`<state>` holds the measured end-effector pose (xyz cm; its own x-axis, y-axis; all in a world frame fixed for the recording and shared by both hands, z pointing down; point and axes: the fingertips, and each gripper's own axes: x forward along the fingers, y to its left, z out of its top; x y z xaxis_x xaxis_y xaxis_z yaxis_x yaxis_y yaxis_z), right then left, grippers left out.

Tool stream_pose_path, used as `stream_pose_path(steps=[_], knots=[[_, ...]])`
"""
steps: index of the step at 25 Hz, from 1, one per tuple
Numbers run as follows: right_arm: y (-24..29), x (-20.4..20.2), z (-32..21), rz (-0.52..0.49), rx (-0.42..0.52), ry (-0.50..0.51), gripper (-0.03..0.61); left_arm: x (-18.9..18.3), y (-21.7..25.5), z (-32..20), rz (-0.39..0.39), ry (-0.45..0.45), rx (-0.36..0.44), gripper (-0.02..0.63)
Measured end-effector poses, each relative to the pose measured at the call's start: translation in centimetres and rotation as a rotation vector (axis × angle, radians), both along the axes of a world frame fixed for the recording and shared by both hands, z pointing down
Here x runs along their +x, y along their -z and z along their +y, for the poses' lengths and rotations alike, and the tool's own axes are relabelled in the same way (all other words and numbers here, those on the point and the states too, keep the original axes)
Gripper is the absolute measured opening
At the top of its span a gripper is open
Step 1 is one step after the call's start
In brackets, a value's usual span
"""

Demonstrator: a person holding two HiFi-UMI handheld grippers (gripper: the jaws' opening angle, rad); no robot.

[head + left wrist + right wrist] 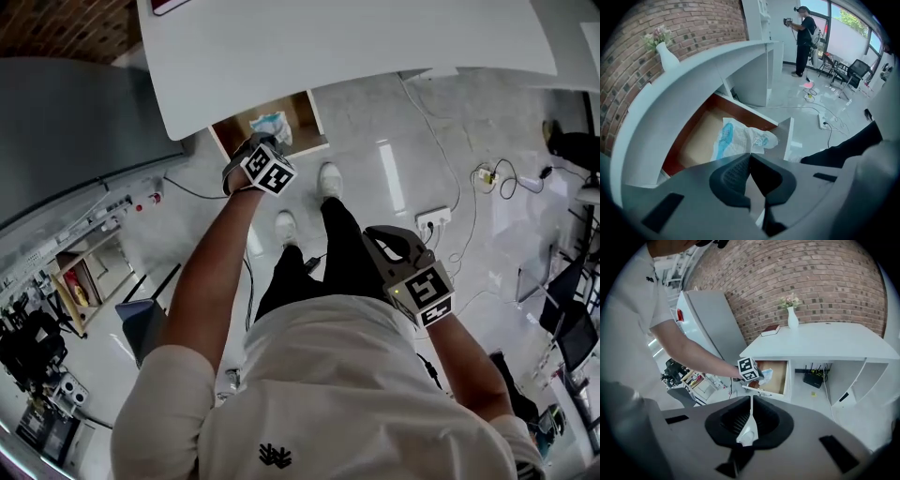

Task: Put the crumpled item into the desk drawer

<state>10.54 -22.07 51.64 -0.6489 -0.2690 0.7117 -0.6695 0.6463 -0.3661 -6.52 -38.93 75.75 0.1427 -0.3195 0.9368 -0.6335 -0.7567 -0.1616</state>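
Holding grey two-jaw right gripper (380, 242) closed, empty, at four o'clock; hovering closed left gripper (248, 148) near crumpled white-blue wrapper (270, 125) lying in wooden drawer (306, 112) at twelve o'clock.

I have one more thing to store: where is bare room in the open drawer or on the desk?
In the drawer, bare wood lies between the red-brown wall and the crumpled item; the side by the white wall is crowded. The desk top is bare from the vase and book to its other end.
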Motion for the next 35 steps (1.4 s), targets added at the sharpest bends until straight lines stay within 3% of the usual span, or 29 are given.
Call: stream_pose_path(steps=[12, 25, 33, 35], knots=[[-5.2, 4.5, -5.5, 0.019, -0.099, 0.019, 0.041, -1.2, -10.2, -5.0, -0.122, 0.020, -0.116, 0.025], [-7.2, 5.9, -8.2, 0.014, -0.136, 0.013, 0.041, -1.3, -13.7, -6.7, -0.174, 0.002, -0.189, 0.025], [-7.5, 6.1, -9.0, 0.013, -0.126, 0.014, 0.041, -0.6, -13.8, -6.1, -0.153, -0.005, -0.225, 0.028], [-7.2, 5.7, -8.9, 0.011, -0.120, 0.016, 0.041, -0.4, -13.4, -5.6, -0.137, -0.007, -0.233, 0.056]])
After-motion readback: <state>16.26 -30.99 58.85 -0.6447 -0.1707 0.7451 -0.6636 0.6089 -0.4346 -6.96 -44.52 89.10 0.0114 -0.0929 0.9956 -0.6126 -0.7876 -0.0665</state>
